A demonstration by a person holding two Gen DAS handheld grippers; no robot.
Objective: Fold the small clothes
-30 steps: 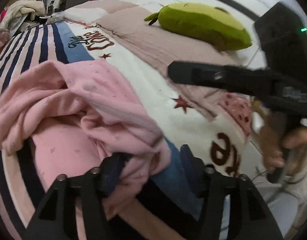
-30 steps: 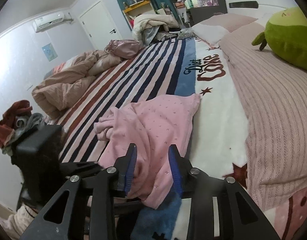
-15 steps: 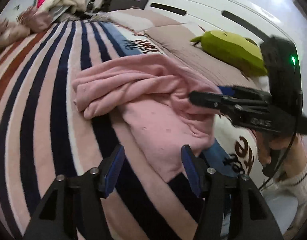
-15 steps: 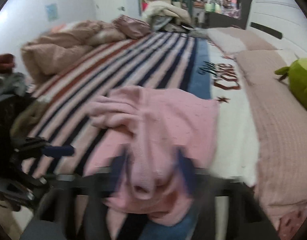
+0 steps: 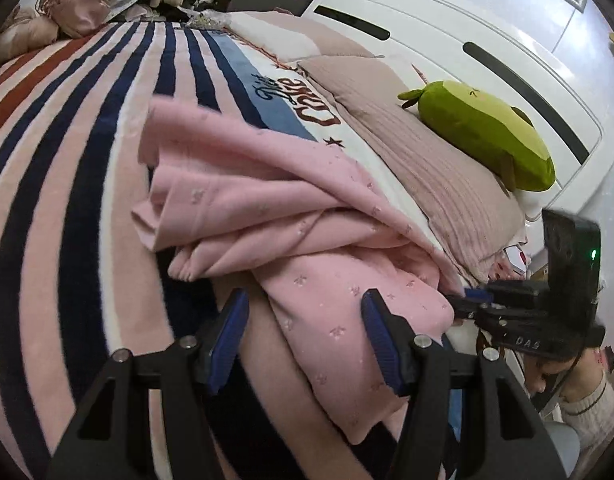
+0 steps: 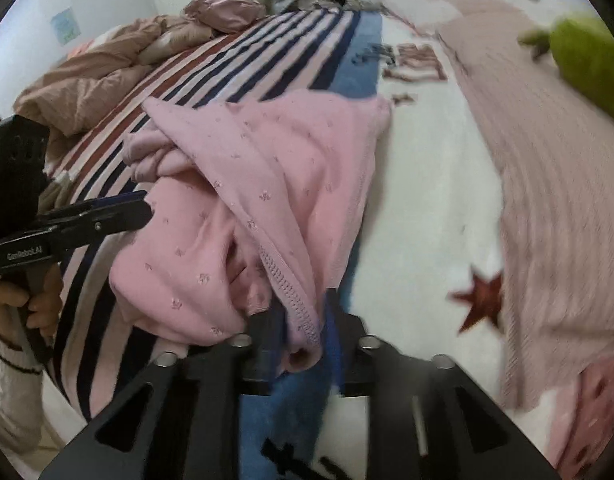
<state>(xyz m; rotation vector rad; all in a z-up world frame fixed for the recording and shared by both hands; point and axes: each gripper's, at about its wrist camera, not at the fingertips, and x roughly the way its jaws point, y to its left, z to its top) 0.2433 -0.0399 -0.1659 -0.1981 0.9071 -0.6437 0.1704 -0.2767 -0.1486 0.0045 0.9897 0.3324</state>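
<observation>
Striped in navy, pink and red, the blanket (image 5: 87,184) covers a bed with a white headboard (image 5: 447,40) behind it, and a green plush toy (image 5: 483,128) lies on a dusty-pink pillow (image 5: 427,152). On the stripes, near the bed's front edge, sits the crumpled pink garment (image 5: 291,216), bunched in loose folds. Seen from its own camera, the left gripper (image 5: 303,340) tilts down over the garment's near hem, its blue-padded fingers (image 5: 227,336) spread well apart with cloth lying between them but not pinched. A hand (image 6: 23,300) in a cream knit cuff grasps its handle. To the right, the right gripper (image 6: 303,332) points steeply down at the garment's ribbed edge; its jaws have just been opening a little, yet a fold of the pink cloth is still caught between the narrow pads. Compared with a second ago, the left gripper has let go of the fabric it was pressed into and slid sideways, while the right one has dropped lower onto the hem.
</observation>
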